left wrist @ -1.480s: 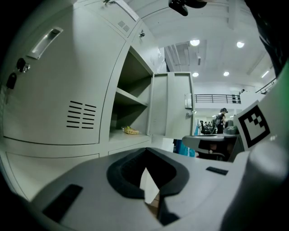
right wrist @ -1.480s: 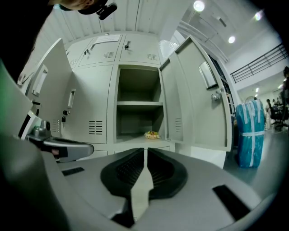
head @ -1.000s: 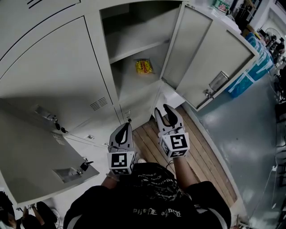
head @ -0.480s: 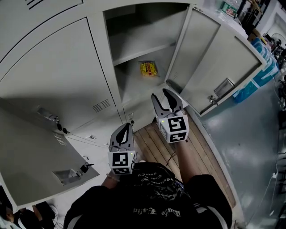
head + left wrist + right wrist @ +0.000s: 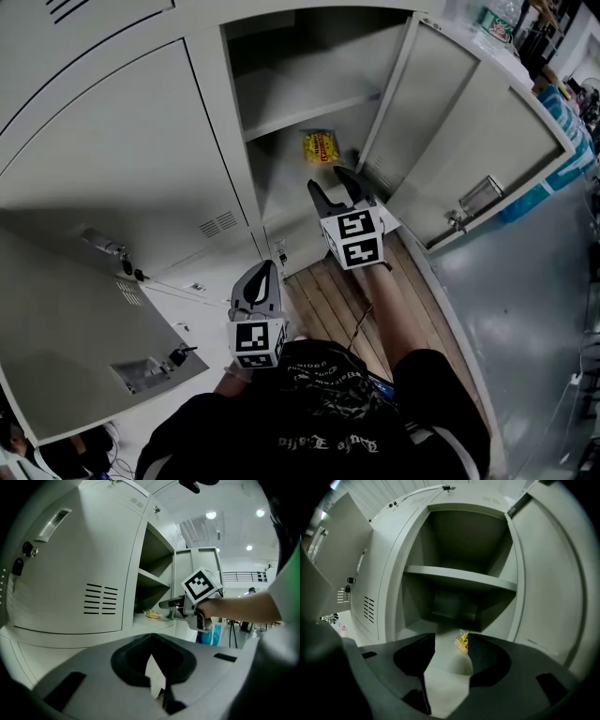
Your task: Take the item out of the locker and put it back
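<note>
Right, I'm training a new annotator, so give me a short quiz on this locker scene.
1. True or false: the yellow snack packet lies on the upper shelf of the open grey metal locker.
2. The right gripper is: A gripping the packet; B short of the packet, empty; C resting on the shelf.
3. Which gripper is held close to the person?
Key: 1 false, it lies on the compartment floor below the shelf. 2 B; its jaws have just been opening, nothing between them. 3 the left gripper, jaws together.
</note>
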Action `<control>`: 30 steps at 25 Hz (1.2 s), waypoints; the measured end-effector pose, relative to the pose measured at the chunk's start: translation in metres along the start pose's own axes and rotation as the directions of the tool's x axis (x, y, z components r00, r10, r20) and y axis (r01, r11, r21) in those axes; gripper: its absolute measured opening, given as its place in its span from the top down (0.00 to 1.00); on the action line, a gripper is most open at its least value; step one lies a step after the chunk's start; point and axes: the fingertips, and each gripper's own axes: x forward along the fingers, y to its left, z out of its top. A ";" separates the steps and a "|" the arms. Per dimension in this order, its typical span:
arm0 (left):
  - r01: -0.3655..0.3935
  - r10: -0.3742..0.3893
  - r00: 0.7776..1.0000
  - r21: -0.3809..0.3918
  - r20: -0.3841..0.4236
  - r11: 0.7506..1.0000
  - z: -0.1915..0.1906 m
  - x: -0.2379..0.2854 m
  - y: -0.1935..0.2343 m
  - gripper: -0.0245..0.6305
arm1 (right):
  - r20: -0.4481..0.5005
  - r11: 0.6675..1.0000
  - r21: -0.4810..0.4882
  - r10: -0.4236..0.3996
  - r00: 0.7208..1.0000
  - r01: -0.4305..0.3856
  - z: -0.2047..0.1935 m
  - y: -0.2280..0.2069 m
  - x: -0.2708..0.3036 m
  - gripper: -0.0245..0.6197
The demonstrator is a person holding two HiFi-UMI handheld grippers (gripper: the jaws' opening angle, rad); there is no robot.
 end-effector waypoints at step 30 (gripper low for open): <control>-0.068 0.068 0.998 -0.032 -0.006 0.997 -0.001 0.003 0.021 0.95 | -0.301 0.988 -0.155 -0.020 0.954 -0.028 -0.039 -0.021 0.097 0.66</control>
